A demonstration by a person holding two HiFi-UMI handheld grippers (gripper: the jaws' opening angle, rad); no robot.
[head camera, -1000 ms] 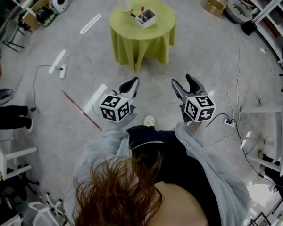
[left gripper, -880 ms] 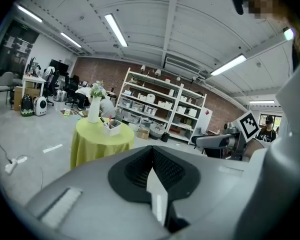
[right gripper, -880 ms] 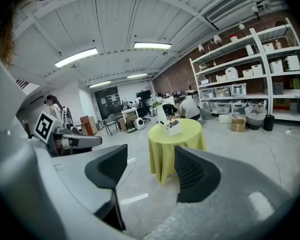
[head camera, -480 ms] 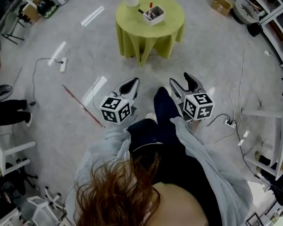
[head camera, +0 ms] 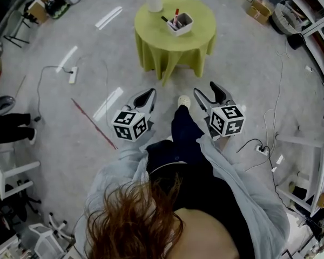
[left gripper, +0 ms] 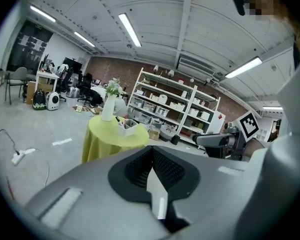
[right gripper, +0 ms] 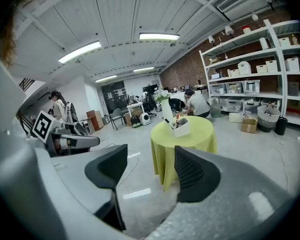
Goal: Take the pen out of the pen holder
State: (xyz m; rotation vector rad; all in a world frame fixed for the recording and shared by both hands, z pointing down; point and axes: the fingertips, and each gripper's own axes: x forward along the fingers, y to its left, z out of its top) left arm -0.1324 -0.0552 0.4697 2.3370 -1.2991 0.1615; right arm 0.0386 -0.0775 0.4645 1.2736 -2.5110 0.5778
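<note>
Pen is seen upright in the white pen holder, set on the green-draped table just right of the vase. Well short of that table, the left gripper is held pinched together and empty, while the right gripper is held spread wide with nothing gripped.

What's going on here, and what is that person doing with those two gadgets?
A person holds a gripper in each hand, some way short of a green-clothed round table. The left gripper is shut on nothing, the right gripper open. The pens sit untouched in the white pen holder on the table, beside a vase.
</note>
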